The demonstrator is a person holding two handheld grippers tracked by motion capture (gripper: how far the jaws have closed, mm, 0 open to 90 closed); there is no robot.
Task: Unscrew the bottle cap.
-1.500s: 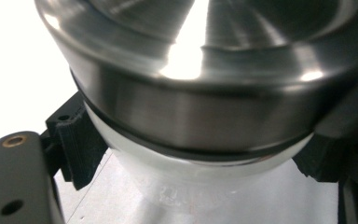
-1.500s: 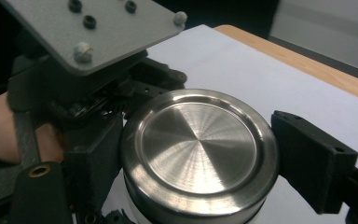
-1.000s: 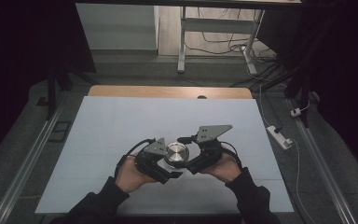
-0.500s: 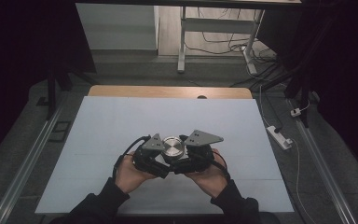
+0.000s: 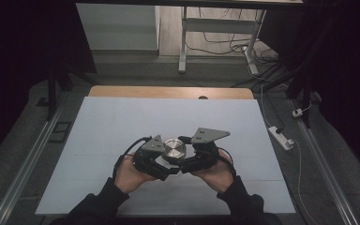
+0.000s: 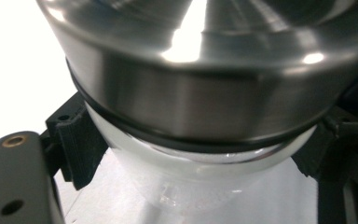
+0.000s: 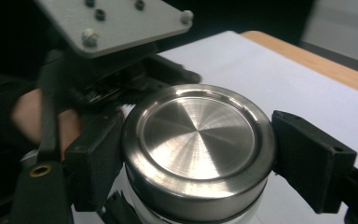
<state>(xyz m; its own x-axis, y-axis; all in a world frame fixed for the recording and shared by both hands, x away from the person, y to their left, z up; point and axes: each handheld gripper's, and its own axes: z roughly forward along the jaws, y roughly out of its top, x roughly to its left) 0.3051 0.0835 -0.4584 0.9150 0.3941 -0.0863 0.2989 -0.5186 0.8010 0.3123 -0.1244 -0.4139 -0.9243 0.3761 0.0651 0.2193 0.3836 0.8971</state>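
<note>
Nearest the camera in the high view, two dark sleeves enter from the bottom edge, each hand carrying a gripper. The left gripper (image 5: 155, 158) and right gripper (image 5: 198, 154) meet at a jar (image 5: 174, 150) held just above the near middle of the table (image 5: 122, 117).

The jar has a brushed metal lid (image 7: 196, 135) over a clear glass body (image 6: 200, 172). In the left gripper view, the black jaws press on the glass body just below the lid's dark seal ring, one on each side; the left gripper is clamped on the jar. In the right gripper view, the jaws bear on opposite sides of the lid's rim, having just been closing onto it, so the right gripper pinches the lid. The left gripper's grey plate (image 7: 116, 23) stands just beyond the lid there.

The table's pale sheet lies bare to the left, right and far side of the hands, with open room in every direction; its near edge is close under the forearms. A strip of wood (image 5: 168, 92) marks the far edge.

Beyond the table lie a grey floor, a metal rail (image 5: 28, 164) at the left, a white power strip (image 5: 281, 137) at the right, and a desk frame (image 5: 183, 42) with loose cables (image 5: 234, 44) in the background.
</note>
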